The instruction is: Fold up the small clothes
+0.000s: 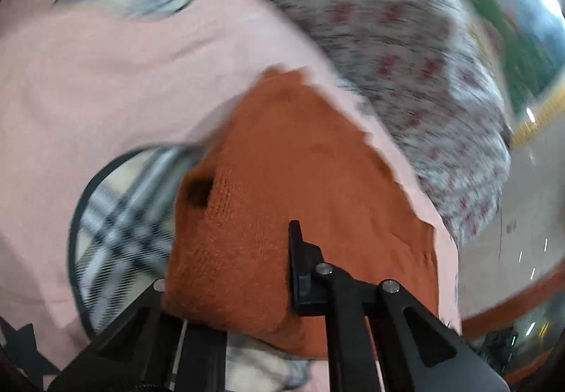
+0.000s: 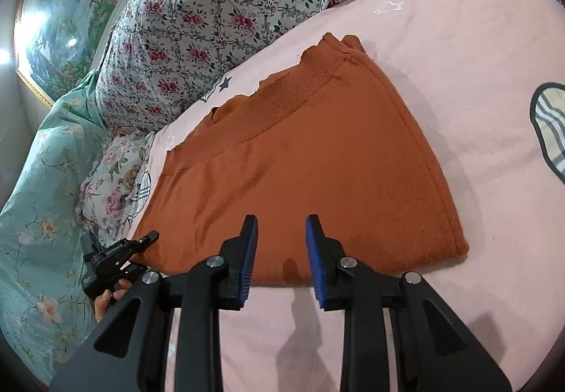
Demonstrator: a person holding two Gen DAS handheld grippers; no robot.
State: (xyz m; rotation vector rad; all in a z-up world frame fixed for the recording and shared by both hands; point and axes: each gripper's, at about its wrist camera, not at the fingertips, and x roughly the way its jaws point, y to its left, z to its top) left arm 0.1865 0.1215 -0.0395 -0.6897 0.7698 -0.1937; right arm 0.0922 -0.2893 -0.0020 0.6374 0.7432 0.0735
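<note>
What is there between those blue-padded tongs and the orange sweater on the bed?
Nothing but bare pink sheet. In the right wrist view, the open right tongs sit at the near edge of the orange sweater, their tips already over it.

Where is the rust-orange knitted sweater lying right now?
In the right wrist view the rust-orange knitted sweater lies folded on the pink bedsheet, just ahead of the open right claw, with the floral quilt behind.
</note>
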